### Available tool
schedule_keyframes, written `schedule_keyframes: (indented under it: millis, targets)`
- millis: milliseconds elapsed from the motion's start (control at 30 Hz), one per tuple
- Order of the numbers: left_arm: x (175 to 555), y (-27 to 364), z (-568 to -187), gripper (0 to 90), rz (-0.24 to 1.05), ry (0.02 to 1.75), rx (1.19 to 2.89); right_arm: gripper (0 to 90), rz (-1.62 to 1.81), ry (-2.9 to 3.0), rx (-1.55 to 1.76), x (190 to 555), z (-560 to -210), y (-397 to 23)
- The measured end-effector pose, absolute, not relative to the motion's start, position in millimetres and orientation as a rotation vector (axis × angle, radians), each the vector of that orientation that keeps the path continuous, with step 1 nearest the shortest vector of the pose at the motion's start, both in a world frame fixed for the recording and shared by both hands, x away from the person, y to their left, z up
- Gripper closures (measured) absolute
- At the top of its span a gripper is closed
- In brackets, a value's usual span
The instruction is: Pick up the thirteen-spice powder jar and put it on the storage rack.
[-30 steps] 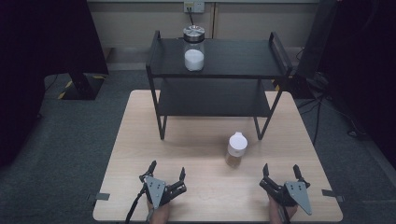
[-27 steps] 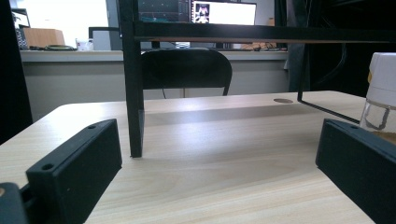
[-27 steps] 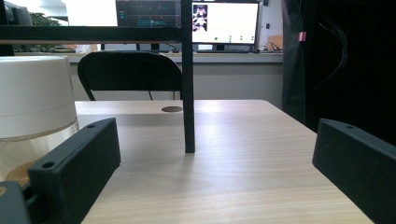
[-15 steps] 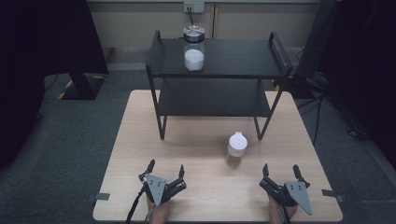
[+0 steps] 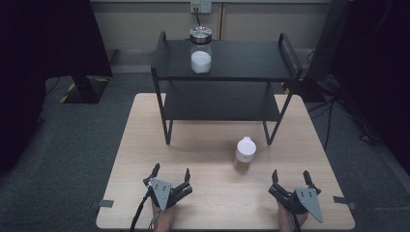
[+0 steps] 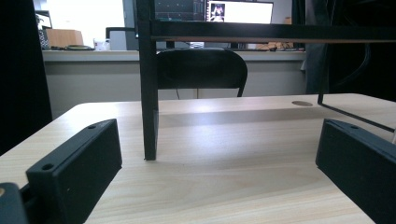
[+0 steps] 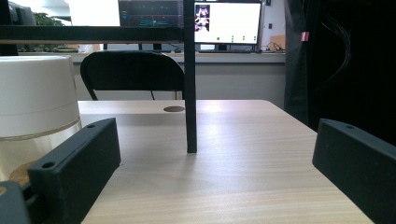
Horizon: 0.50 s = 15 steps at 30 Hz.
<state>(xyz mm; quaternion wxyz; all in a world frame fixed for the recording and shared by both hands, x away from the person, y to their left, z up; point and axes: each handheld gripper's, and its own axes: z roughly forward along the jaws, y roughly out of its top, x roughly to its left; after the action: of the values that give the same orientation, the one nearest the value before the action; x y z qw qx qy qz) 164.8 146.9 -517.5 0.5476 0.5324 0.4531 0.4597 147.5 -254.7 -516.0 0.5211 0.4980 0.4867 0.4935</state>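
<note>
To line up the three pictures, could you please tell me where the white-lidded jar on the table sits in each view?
High view: white-lidded jar stands right of centre, before the black shelf rack.
Left gripper view: not in it.
Right gripper view: jar at the left edge, behind the left jaw.
Shared landmark: the rack's front legs.

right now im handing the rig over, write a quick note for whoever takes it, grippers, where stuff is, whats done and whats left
Left gripper: open, holding nothing, resting at the near left edge of the table.
Right gripper: open, holding nothing, at the near right edge.
White-capped jar: upright on the table, in front of the shelf rack's right front leg, nearer the right gripper, which is apart from it.
Silver-lidded jar: upright on the rack's top shelf, left of centre.
Done: nothing handled.
Left: probably grasp the white-capped jar with the right gripper; where it should go cannot be told.
</note>
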Motion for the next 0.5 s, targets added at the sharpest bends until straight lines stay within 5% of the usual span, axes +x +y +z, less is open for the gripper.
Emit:
schedule_keyframes:
  millis: [500]
  targets:
    - [163.9, 144.5, -517.4, 0.0, 1.102, 1.086, 1.255, 0.0, 1.186, 1.188, 1.185, 148.1, -514.6, -256.5]
